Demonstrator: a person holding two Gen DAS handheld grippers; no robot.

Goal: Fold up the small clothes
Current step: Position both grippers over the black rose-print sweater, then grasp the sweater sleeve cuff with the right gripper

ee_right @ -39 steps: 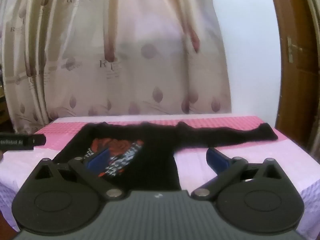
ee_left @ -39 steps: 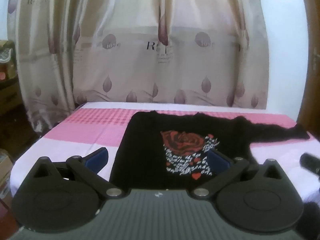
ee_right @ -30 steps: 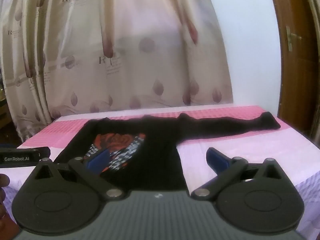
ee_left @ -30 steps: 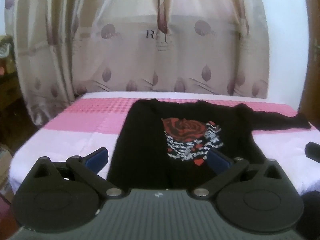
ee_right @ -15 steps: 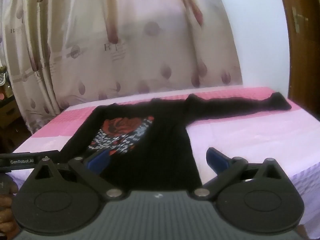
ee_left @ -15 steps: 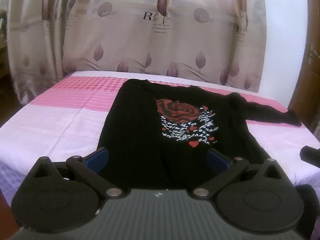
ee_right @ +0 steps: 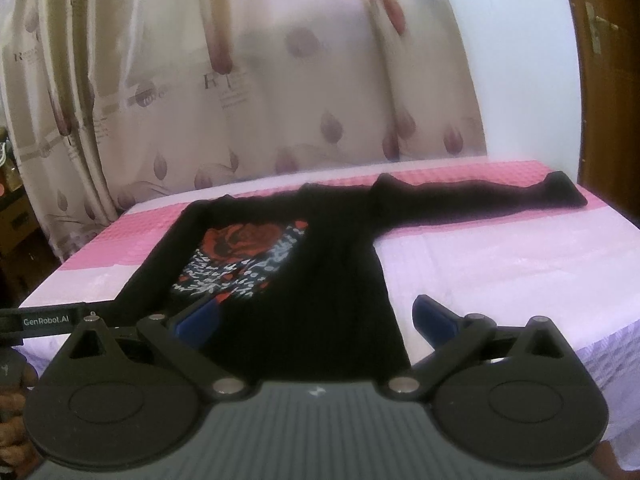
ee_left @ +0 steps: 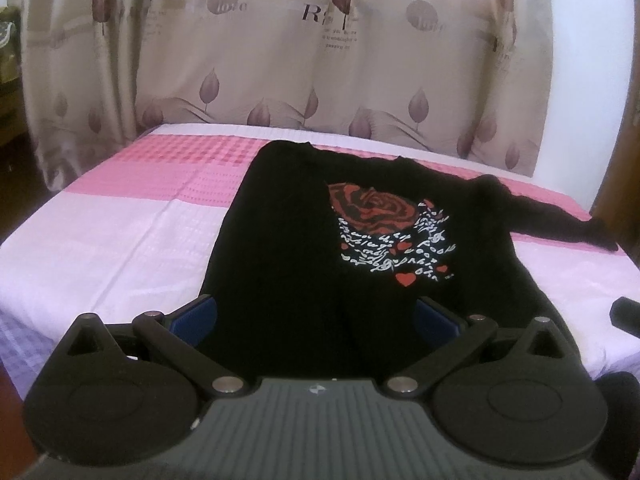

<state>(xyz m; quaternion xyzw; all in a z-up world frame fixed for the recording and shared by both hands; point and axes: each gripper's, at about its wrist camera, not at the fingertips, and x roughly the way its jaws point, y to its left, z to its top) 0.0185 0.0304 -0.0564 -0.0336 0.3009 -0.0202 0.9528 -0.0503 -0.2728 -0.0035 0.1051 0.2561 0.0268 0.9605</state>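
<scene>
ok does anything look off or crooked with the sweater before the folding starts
Mostly tidy: the black rose-print sweater lies flat on the pink bedsheet. One oddity: only one sleeve stretches out sideways; the other isn't visible, perhaps tucked under. Both the left gripper and right gripper are open, holding nothing.

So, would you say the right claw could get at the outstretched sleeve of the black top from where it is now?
Probably yes. The right claw is open and holds nothing, and the sleeve lies flat and uncovered on the bed, with only bare sheet between them. It would need to move forward and to the right.
</scene>
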